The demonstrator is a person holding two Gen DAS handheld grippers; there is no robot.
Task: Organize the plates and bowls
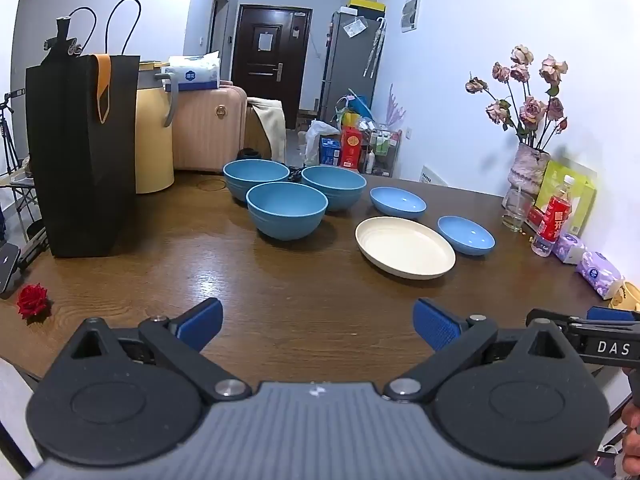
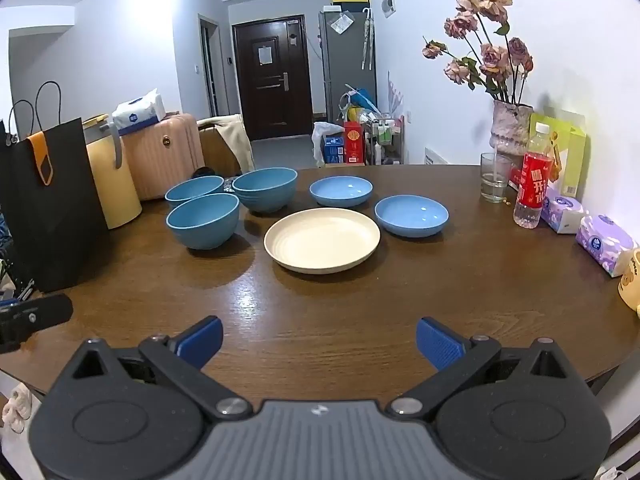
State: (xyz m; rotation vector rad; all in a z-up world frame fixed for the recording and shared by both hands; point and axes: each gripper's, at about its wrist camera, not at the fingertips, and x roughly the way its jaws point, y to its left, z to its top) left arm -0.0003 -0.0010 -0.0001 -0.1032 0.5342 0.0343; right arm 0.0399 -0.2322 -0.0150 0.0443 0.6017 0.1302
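Bowls (image 2: 203, 220) and cream plate (image 2: 322, 239) look light, rigid, slick; I'd pinch rims. Both grippers' fingers (image 1: 200, 322) (image 2: 439, 342) wide, empty, lower frame.

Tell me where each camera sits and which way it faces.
Left wrist: on the left claw, angled down over the table toward three blue bowls; own open fingers show, right claw at the right edge.
Right wrist: on the right claw, facing the cream plate; own open fingers show, left claw at the left edge.
Shared: bowls, cream plate, two blue dishes, vase, door.
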